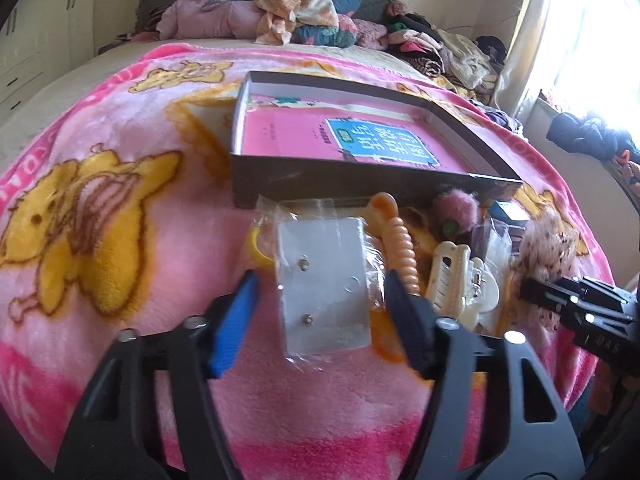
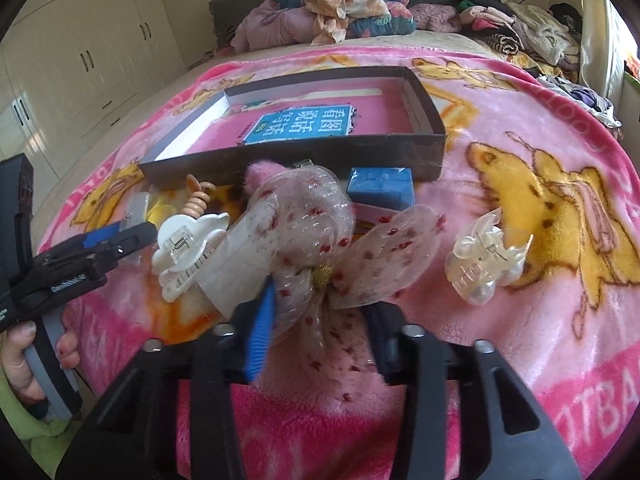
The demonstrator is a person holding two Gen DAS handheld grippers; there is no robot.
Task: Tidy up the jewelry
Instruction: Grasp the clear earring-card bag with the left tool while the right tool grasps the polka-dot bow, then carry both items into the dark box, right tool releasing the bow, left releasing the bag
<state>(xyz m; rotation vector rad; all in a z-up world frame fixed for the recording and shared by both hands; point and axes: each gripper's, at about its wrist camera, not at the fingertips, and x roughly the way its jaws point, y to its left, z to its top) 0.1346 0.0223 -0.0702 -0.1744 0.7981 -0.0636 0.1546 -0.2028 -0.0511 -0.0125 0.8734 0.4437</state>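
Left gripper (image 1: 320, 300), jaws half-parted, straddles an earring card in a clear bag (image 1: 324, 284); contact unclear. Right gripper (image 2: 320, 312) pinches a sheer dotted bow (image 2: 312, 240), apparently. Both lie on the pink blanket (image 1: 140, 280) before the dark box (image 1: 340, 182).

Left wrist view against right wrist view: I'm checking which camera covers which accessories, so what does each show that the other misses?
Only the left wrist view shows the earring card in its clear bag plainly, lying between the left gripper jaws.

Only the right wrist view shows the pearl hair claw, and the mesh bow between the right gripper jaws.

Both show the box holding a pink book, the white hair claw and the peach beaded piece.
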